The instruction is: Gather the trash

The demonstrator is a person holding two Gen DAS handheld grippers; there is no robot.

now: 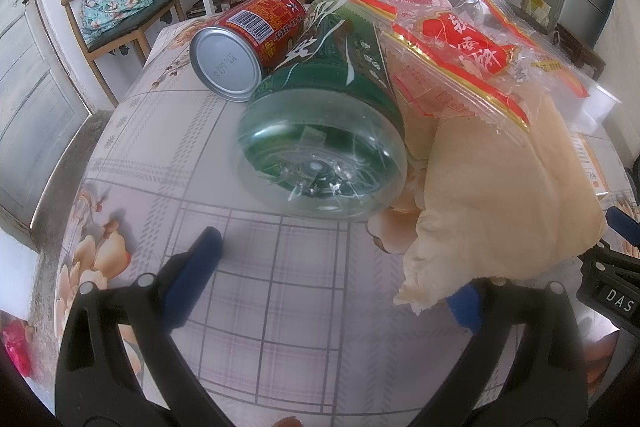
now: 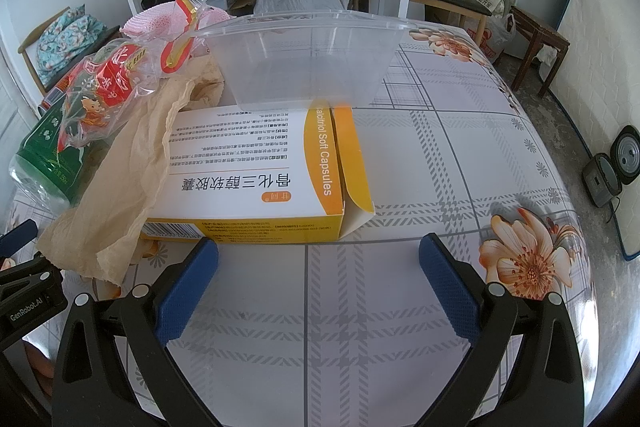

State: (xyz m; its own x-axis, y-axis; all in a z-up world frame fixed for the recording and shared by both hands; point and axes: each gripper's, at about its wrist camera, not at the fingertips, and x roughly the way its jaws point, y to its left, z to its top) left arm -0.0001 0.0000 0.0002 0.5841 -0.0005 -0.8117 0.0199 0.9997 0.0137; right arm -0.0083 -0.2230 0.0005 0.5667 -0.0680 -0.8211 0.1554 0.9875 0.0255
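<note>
Approach step: left gripper (image 1: 336,275) and right gripper (image 2: 320,275) both spread wide and empty before the crumpled beige paper napkin (image 1: 500,195) and white-and-orange cardboard medicine box (image 2: 256,179); next, closing on one piece.

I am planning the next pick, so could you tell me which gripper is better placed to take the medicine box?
Right. The right gripper is open, with the medicine box directly ahead between its fingers. The left gripper faces the green bottle and tan paper instead.

Left gripper (image 1: 332,267), right gripper (image 2: 318,267): black frames, blue ribbed pads, silver screws
</note>
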